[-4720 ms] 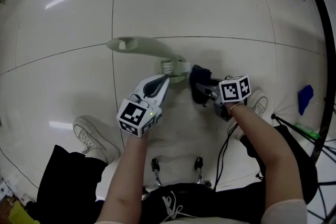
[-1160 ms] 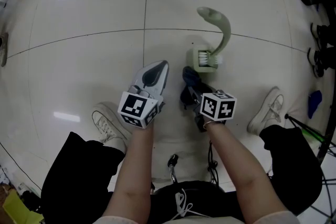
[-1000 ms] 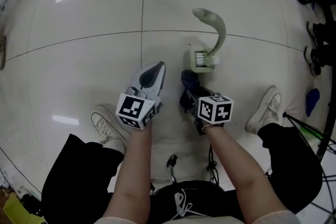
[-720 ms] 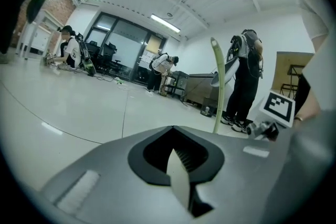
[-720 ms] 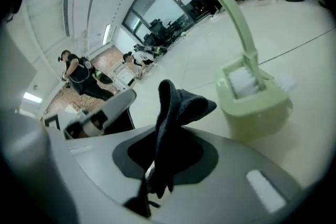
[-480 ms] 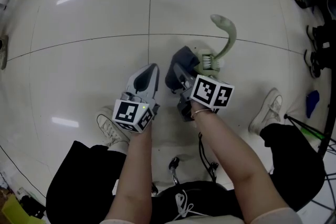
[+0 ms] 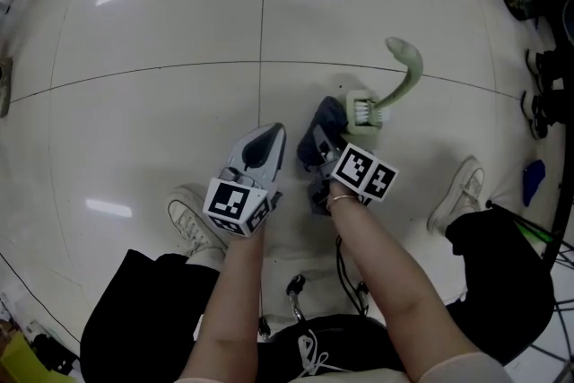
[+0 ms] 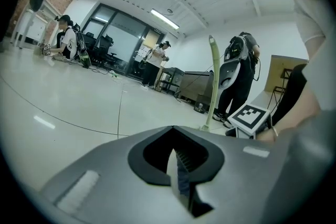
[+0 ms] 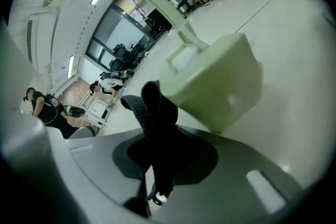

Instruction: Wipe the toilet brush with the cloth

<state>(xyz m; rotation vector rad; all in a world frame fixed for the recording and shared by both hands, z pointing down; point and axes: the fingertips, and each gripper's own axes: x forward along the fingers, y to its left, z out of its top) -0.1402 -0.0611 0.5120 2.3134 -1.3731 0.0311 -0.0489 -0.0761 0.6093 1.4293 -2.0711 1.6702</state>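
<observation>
R gripper [image 7: 316,141], center of head view, is clamped on a dark cloth [image 7: 326,116]; the cloth bunches up out of its jaws. Cloth sits right at the left side of the pale green holder [image 7: 367,112]; looks like contact, can't be sure. Toilet brush [image 7: 405,72] stands upright in the holder, right of center, handle curving toward upper right. L gripper [image 7: 269,137], just left of the cloth, has jaws pressed together w/ nothing between. Both over white tile floor [image 7: 161,31].

The toilet brush [image 7: 405,74] has left the left gripper [image 7: 272,134] and now stands upright, while the right gripper [image 7: 316,135] has carried the cloth [image 7: 326,117] up to its base.
</observation>
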